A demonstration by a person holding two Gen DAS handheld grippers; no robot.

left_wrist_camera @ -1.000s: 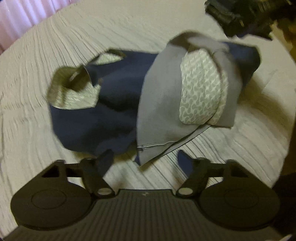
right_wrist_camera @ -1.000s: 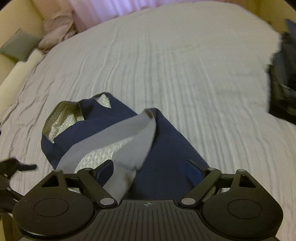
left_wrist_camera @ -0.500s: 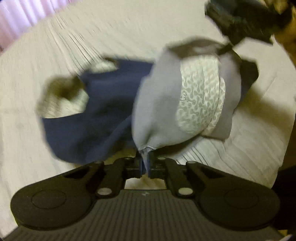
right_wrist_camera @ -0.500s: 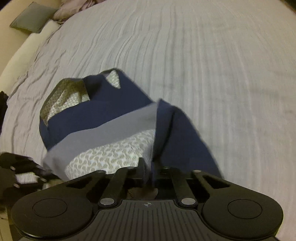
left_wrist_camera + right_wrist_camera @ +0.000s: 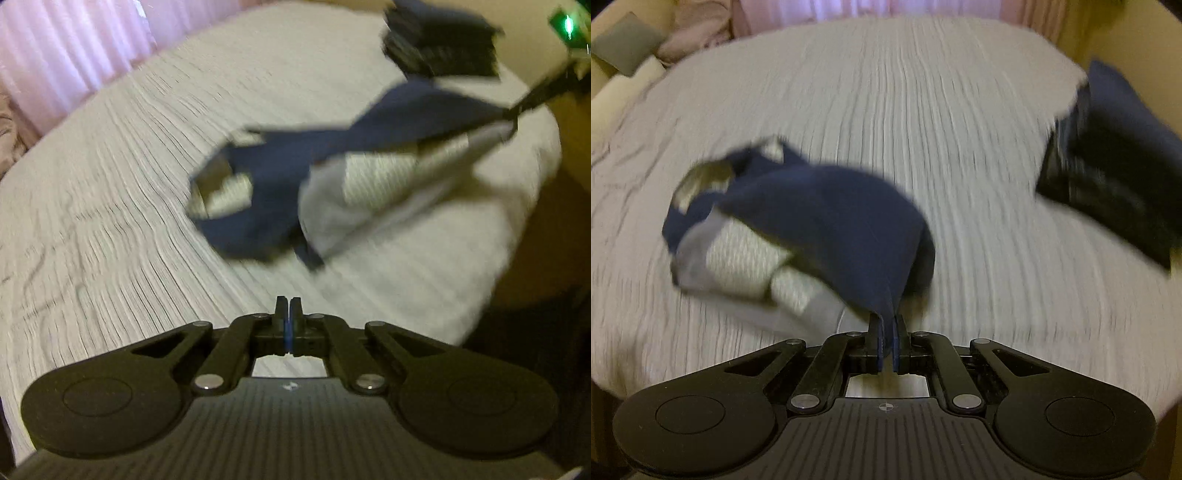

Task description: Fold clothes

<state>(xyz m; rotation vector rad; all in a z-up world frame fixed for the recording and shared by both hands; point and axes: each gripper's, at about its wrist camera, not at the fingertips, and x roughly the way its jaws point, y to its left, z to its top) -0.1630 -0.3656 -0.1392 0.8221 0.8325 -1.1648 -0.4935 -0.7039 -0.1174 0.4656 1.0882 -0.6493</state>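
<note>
Left hand-held gripper (image 5: 289, 314): black ribbed body, round side discs, silver pivot screws, blue pad faces.
Right hand-held gripper (image 5: 886, 332): the same black build, white crosshair mark.

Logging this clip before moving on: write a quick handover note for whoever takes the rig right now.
Left gripper: shut, empty, over the bed.
Right gripper: shut on a corner of the navy garment, holding it raised; the rest lies bunched on the bed.
Done: what looks like a dark folded stack at the bed's edge.
Left: grasp with the left gripper, spread and fold the garment.
</note>
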